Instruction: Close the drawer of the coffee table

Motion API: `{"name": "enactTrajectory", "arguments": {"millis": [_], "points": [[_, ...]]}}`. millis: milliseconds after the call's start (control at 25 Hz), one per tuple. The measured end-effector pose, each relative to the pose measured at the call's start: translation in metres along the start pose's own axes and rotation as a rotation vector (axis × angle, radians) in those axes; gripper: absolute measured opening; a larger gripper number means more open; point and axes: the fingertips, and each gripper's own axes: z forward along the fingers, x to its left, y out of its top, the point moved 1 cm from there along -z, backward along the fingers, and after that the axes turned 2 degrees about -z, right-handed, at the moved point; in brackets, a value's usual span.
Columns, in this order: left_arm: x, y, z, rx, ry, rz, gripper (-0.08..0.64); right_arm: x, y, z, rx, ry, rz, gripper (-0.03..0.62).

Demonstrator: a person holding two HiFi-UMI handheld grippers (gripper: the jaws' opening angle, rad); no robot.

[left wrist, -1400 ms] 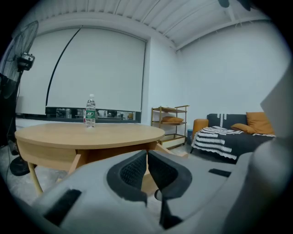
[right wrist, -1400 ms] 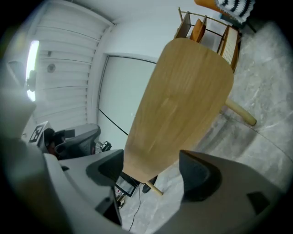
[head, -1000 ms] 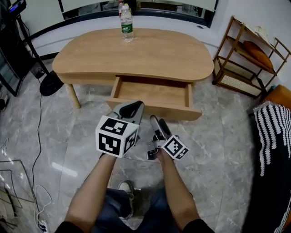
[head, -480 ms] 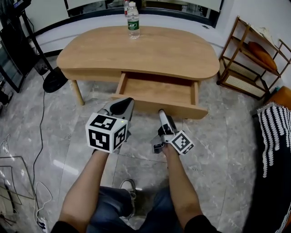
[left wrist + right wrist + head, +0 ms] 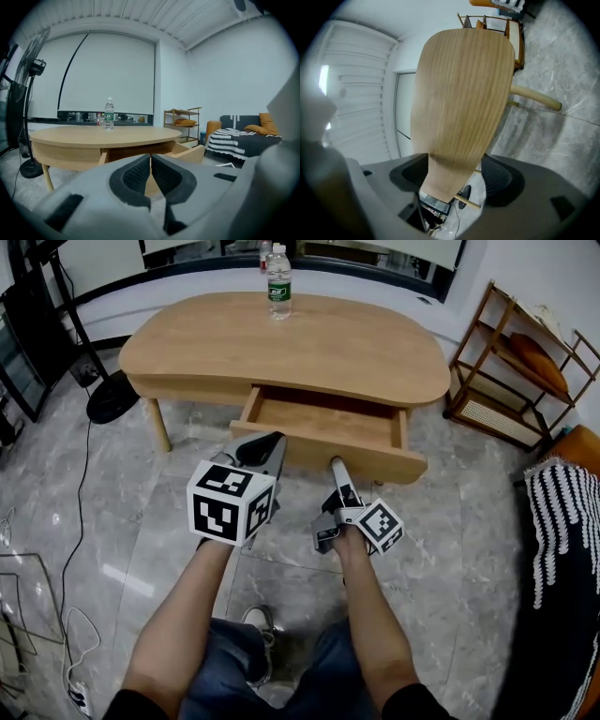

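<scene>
Okay, the drawer (image 5: 367,458) of the coffee table (image 5: 309,343) stands pulled out. The right gripper (image 5: 336,466) is at the drawer's front panel, jaws apart and just been closing, with the panel between them; pad contact unclear. The left gripper (image 5: 266,444) has its jaws together and empty, and hides the panel's left end.

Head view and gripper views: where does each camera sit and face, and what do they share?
Head view: on the head, steeply down at oval light-wood coffee table, open drawer; forearms, left gripper, right gripper.
Left gripper view: on it, level toward table, clear plastic bottle; jaws shut, empty.
Right gripper view: on it, rolled sideways, close on drawer front; jaws apart, just been closing around it, not pressing.
All share the drawer.
</scene>
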Motion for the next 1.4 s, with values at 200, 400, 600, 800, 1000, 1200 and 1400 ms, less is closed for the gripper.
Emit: {"name": "enactTrajectory", "arguments": {"millis": [200,400,600,800,1000,1200,1400], "points": [[-0.009,0.003,0.008,-0.009,-0.017,0.004,0.015,-0.003,0.001,0.001,0.018,-0.026,0.027,0.336],[-0.013,0.004,0.018,-0.007,-0.034,-0.001,0.015,-0.003,0.003,0.006,0.019,-0.029,0.030,0.340],[-0.016,0.006,0.027,-0.016,-0.054,-0.026,0.015,-0.010,0.012,0.020,0.007,-0.039,0.035,0.341],[-0.011,0.012,0.042,-0.026,-0.057,-0.037,0.014,-0.015,0.020,0.035,-0.035,-0.043,0.026,0.341],[-0.008,0.012,0.055,-0.030,-0.073,-0.035,0.015,-0.022,0.025,0.051,-0.069,-0.070,0.044,0.341],[-0.014,0.013,0.073,-0.030,-0.105,-0.032,0.015,-0.027,0.033,0.065,-0.087,-0.081,0.050,0.330],[-0.005,0.006,0.083,-0.018,-0.106,-0.022,0.015,-0.032,0.039,0.078,-0.091,-0.087,0.046,0.330]]}}
